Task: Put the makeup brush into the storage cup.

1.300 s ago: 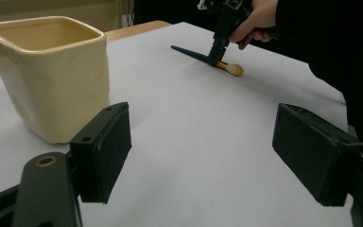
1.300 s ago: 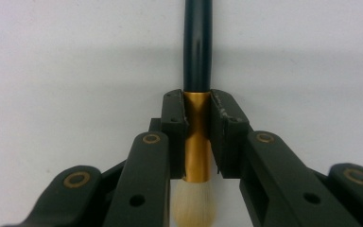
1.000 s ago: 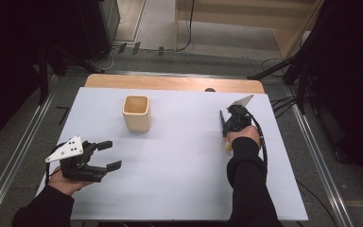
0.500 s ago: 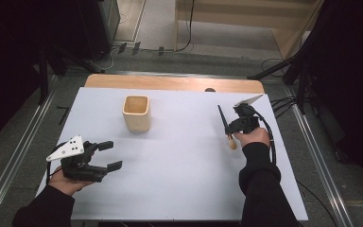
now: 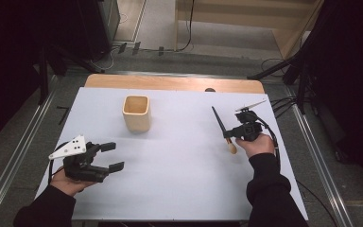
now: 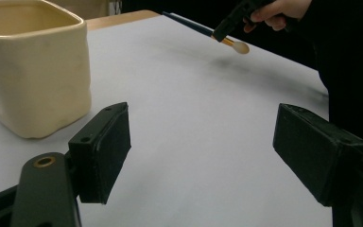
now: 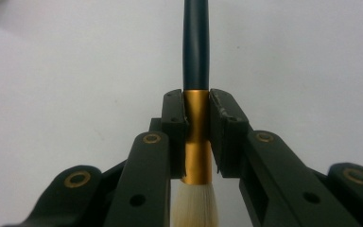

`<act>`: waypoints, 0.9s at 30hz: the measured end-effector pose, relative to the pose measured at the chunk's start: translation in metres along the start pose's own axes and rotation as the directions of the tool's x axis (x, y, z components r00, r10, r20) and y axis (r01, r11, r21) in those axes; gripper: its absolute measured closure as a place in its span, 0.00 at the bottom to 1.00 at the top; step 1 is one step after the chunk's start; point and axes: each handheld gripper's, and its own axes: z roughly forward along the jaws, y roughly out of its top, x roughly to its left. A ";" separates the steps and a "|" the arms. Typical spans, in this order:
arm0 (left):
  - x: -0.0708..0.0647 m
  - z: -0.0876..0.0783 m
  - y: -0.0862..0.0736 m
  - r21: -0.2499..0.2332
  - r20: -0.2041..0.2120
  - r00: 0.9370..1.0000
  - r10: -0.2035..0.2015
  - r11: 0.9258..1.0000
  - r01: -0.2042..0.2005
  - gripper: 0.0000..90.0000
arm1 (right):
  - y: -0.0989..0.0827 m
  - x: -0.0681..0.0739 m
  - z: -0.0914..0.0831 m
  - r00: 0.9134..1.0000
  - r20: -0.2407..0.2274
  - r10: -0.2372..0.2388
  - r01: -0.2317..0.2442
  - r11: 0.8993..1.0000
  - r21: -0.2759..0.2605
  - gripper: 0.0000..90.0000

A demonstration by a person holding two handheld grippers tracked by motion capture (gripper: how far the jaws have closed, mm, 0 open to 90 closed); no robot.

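Now brush (image 5: 223,130) farther right, raised.

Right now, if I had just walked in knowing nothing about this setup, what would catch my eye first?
Probably the dark-handled paintbrush with a gold metal collar and pale bristles, pinched at that collar between the jaws of the right gripper above the right side of the white table. Next, the cream square-sided ceramic cup standing alone toward the far left. The left gripper rests near the front left corner, jaws wide apart with nothing between them.
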 end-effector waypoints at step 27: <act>-0.007 0.014 0.010 0.029 0.061 0.998 0.011 1.000 -0.013 0.21 | -0.017 0.043 -0.003 0.933 -0.173 -0.315 0.302 0.949 -0.096 0.87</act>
